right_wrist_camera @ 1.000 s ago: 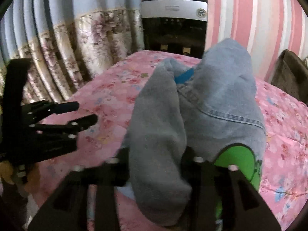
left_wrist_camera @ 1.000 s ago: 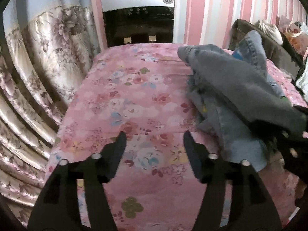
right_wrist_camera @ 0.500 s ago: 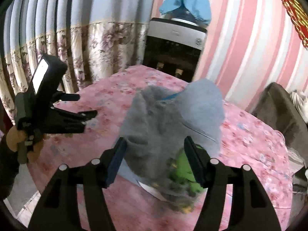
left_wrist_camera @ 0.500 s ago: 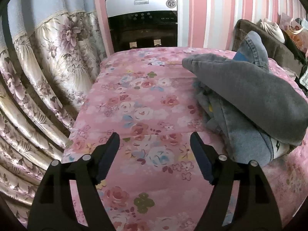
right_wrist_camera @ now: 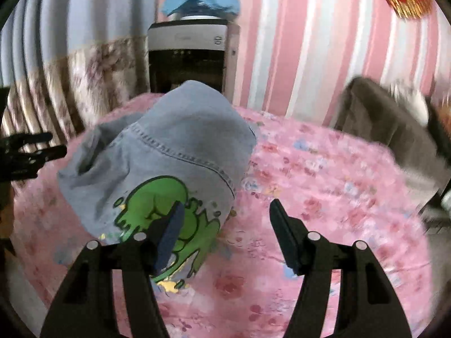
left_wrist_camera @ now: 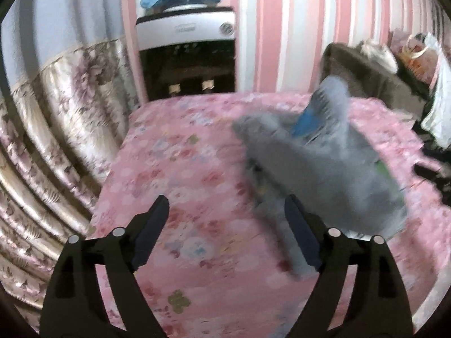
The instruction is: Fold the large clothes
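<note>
A grey-blue denim garment point(right_wrist_camera: 174, 152) with a green frog print point(right_wrist_camera: 157, 205) lies bunched in a heap on the pink floral table cover point(right_wrist_camera: 324, 186). In the left wrist view the heap point(left_wrist_camera: 318, 169) is blurred and sits right of centre. My left gripper point(left_wrist_camera: 225, 211) is open and empty above the cover, left of the heap. My right gripper point(right_wrist_camera: 225, 211) is open and empty, its left finger over the frog print. The left gripper also shows at the left edge of the right wrist view point(right_wrist_camera: 31, 152).
A white and black water dispenser point(left_wrist_camera: 186, 56) with a blue cloth on top stands behind the table. Floral curtains point(left_wrist_camera: 56, 118) hang at the left. A dark sofa point(left_wrist_camera: 375, 81) with bags stands at the right by the striped wall.
My right gripper has let go of the denim garment, opened and pulled back. The garment has dropped into a heap on the cover. My left gripper has drawn back, still open.
</note>
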### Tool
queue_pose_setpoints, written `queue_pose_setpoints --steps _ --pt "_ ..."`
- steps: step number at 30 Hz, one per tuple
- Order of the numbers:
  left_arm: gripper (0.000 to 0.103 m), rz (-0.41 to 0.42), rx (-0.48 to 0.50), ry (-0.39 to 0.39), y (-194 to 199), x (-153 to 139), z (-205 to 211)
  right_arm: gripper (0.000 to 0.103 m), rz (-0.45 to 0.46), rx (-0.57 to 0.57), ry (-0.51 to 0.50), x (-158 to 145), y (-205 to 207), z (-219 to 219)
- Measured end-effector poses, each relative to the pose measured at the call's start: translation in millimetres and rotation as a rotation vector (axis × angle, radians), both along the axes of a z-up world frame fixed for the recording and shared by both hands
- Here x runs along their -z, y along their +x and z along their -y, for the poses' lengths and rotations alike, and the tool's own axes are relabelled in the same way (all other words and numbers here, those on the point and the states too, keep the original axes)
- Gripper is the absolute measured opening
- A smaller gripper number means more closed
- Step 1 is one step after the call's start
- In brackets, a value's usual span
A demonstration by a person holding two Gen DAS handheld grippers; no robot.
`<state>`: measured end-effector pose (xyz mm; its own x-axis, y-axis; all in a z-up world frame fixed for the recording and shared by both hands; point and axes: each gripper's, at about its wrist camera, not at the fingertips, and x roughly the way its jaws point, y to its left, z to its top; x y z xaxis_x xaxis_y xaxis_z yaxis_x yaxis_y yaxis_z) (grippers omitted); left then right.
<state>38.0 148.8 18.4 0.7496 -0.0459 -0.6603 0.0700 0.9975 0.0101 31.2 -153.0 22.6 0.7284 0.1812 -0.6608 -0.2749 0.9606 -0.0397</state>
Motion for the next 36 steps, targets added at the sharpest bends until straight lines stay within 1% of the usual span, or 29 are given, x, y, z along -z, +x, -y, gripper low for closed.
queue_pose_setpoints --steps 1,3,6,7,8,9,10,11,12,13,14,16,18,19,22,24,27,29,31,32,33,34,35,36 --pt "0.087 0.010 0.007 -0.004 0 -6 5 0.064 -0.007 0.009 0.031 3 4 7" --pt "0.093 0.029 0.031 -0.008 4 -18 16 0.064 -0.008 0.013 0.056 8 11 10" --pt "0.094 0.036 0.076 -0.003 15 -32 39 0.064 -0.022 0.015 0.100 16 21 19" --pt "0.094 0.035 0.096 0.022 20 -34 51 0.063 -0.039 0.010 0.116 19 26 21" --pt "0.093 0.033 0.102 0.048 24 -33 59 0.061 -0.051 0.002 0.132 23 29 20" --pt "0.086 0.030 0.102 0.074 28 -30 66 0.059 -0.070 -0.011 0.150 28 33 20" --pt "0.079 0.006 0.098 0.113 37 -22 73 0.051 -0.097 -0.027 0.168 35 37 18" --pt "0.060 -0.031 0.096 0.127 44 -12 76 0.046 -0.114 -0.037 0.176 39 40 17" --pt "0.038 -0.077 0.102 0.123 50 -1 76 0.043 -0.128 -0.049 0.182 43 42 15" --pt "0.030 -0.134 0.116 0.109 56 14 74 0.041 -0.130 -0.066 0.190 47 42 13" --pt "0.025 -0.158 0.111 0.116 58 23 72 0.039 -0.129 -0.075 0.200 48 42 12" --pt "0.021 -0.194 0.090 0.139 56 43 67 0.034 -0.145 -0.095 0.226 49 44 11" --pt "0.019 -0.219 0.078 0.115 50 58 59 0.034 -0.156 -0.125 0.226 51 46 5" --pt "0.019 -0.222 0.070 0.102 46 62 54 0.034 -0.152 -0.137 0.211 52 46 2" --pt "0.014 -0.217 0.061 0.077 37 70 51 0.034 -0.153 -0.153 0.198 54 48 -5" --pt "0.013 -0.212 0.059 0.079 37 74 53 0.034 -0.143 -0.164 0.174 55 49 -8" --pt "0.011 -0.214 0.067 0.060 40 77 51 0.034 -0.128 -0.171 0.143 56 48 -12" --pt "0.011 -0.205 0.063 0.074 39 76 52 0.034 -0.118 -0.167 0.134 55 45 -12" --pt "0.012 -0.191 0.049 0.077 38 75 53 0.034 -0.101 -0.156 0.121 54 42 -12" --pt "0.014 -0.189 0.040 0.068 37 74 52 0.036 -0.093 -0.149 0.117 53 40 -12" --pt "0.018 -0.186 0.028 0.056 37 72 50 0.039 -0.083 -0.138 0.112 53 38 -11" --pt "0.023 -0.180 0.008 0.044 36 70 47 0.045 -0.070 -0.122 0.106 52 37 -10" --pt "0.038 -0.170 -0.019 0.043 35 68 43 0.051 -0.056 -0.101 0.098 51 35 -8" --pt "0.054 -0.153 -0.051 0.045 32 64 39 0.054 -0.049 -0.086 0.099 51 33 -6"
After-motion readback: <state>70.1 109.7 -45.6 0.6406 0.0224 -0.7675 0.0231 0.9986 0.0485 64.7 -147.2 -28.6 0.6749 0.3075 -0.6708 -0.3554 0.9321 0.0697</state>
